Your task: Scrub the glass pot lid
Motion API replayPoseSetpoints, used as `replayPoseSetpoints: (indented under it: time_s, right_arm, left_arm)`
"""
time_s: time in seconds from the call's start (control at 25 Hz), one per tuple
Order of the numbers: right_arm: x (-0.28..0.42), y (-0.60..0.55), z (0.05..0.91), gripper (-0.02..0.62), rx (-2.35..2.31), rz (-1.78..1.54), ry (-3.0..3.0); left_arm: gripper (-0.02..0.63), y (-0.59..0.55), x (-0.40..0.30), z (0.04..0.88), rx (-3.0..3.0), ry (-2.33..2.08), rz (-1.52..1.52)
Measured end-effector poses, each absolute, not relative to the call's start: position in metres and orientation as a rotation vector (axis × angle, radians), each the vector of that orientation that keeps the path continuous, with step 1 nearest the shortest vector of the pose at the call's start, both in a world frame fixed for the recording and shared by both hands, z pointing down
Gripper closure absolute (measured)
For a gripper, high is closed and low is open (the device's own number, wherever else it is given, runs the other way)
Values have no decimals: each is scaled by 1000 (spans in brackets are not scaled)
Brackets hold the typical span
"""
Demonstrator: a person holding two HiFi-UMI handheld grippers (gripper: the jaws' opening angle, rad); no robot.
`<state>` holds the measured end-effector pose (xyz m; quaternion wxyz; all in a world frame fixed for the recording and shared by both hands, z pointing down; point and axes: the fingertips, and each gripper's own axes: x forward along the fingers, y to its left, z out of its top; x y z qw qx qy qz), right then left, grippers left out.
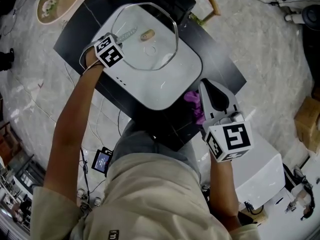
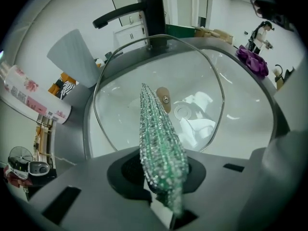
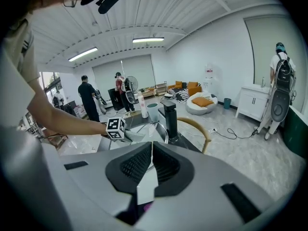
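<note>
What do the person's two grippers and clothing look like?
The left gripper and right gripper are grey shells with black ribbed pads. Each carries a white cube printed with black square markers. The person wears a beige short-sleeved shirt.

Bright ceiling light, fisheye-warped edges

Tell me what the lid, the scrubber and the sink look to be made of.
Lid: clear glass, the sink shows through it, with a thin metal-looking rim and a tan knob, maybe wood.
Scrubber: glittery green-silver woven mesh, probably metallic thread.
Sink: smooth glossy white, likely ceramic.
</note>
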<state>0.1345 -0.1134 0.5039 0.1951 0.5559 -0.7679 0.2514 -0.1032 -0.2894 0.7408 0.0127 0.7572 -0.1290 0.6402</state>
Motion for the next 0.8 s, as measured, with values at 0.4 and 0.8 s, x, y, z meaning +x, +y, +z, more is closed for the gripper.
replayPoseSetpoints:
  time_s: [0.4,0.8]
  right_arm:
    - [119,-113,468,571,1578,640,-2173]
    - [101,-111,421,571,1597,538,-2194]
  left_arm:
    - [525,-275,-86,679,2516,-408,1890]
    - [523,-261,-79,571,2747,-473,1697]
